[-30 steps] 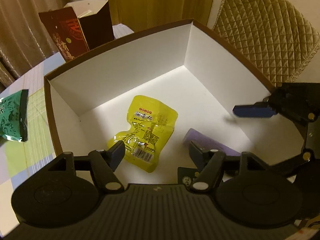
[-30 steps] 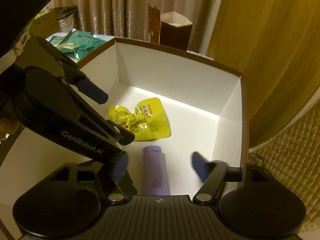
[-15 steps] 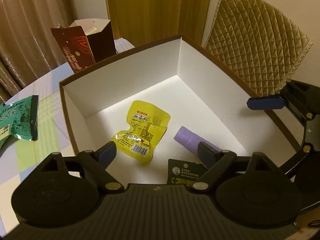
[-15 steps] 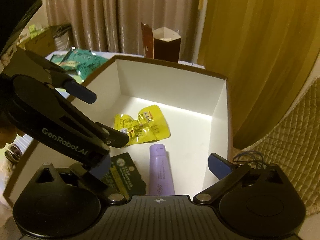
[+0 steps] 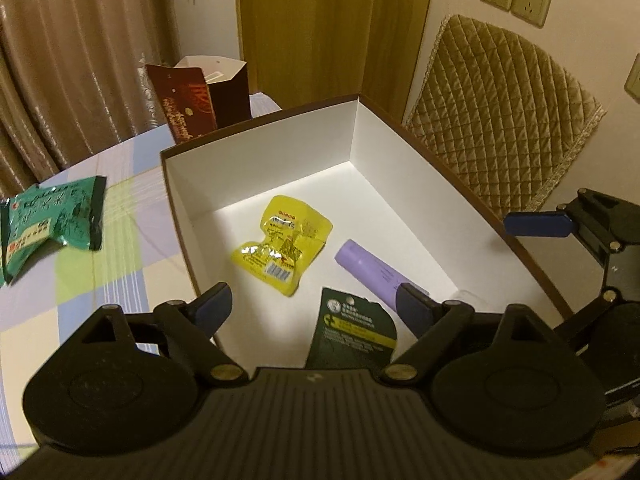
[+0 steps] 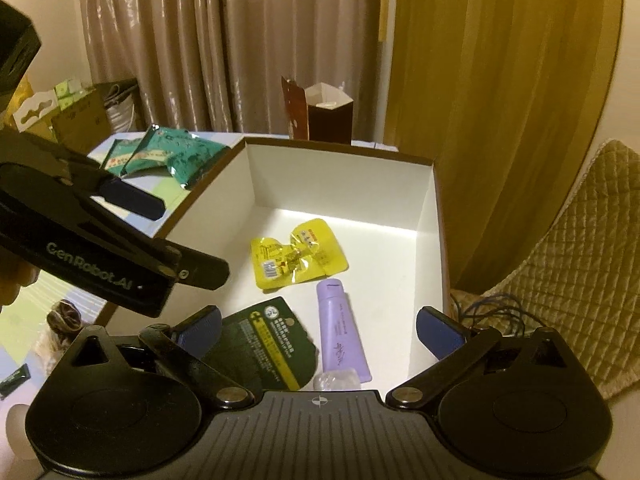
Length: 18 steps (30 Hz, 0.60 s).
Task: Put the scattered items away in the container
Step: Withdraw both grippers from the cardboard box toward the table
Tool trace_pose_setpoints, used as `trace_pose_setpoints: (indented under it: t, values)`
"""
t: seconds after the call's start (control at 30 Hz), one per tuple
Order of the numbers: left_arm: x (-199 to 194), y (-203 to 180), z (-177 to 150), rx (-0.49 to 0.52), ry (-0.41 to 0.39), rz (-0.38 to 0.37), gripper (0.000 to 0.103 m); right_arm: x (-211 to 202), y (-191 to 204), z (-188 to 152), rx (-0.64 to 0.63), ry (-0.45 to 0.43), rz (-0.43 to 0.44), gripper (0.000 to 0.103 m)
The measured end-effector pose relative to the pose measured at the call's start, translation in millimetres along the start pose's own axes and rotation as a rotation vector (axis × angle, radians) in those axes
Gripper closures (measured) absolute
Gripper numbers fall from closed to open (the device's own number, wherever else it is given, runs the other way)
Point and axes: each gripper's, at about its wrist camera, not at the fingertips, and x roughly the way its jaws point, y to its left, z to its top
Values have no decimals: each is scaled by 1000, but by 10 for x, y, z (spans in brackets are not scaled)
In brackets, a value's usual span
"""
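Observation:
A brown box with white inside (image 5: 260,168) (image 6: 340,184) holds a yellow packet (image 5: 286,246) (image 6: 298,254), a purple tube (image 5: 374,270) (image 6: 340,332) and a dark green card packet (image 5: 354,330) (image 6: 264,350). My left gripper (image 5: 316,304) is open and empty above the box's near-left corner. My right gripper (image 6: 320,330) is open and empty above the box's near side. Green packets (image 5: 48,216) (image 6: 168,156) lie on the checked tablecloth left of the box.
A dark red paper bag (image 5: 204,100) (image 6: 320,118) stands behind the box. A quilted chair back (image 5: 504,112) (image 6: 576,248) is to the right. Curtains hang behind. Cardboard boxes (image 6: 76,116) stand at the far left.
Both grippers have risen and pulled back from the box and opened wider. The dark green card packet now lies in the box near its front.

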Motion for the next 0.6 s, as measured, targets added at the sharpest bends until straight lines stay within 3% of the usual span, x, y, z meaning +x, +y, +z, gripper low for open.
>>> trace_pose_setpoints:
  t: [0.6]
  values:
    - [-865, -2, -634, -80, -77, 47, 15, -552, 264, -241, 68, -56, -18, 2]
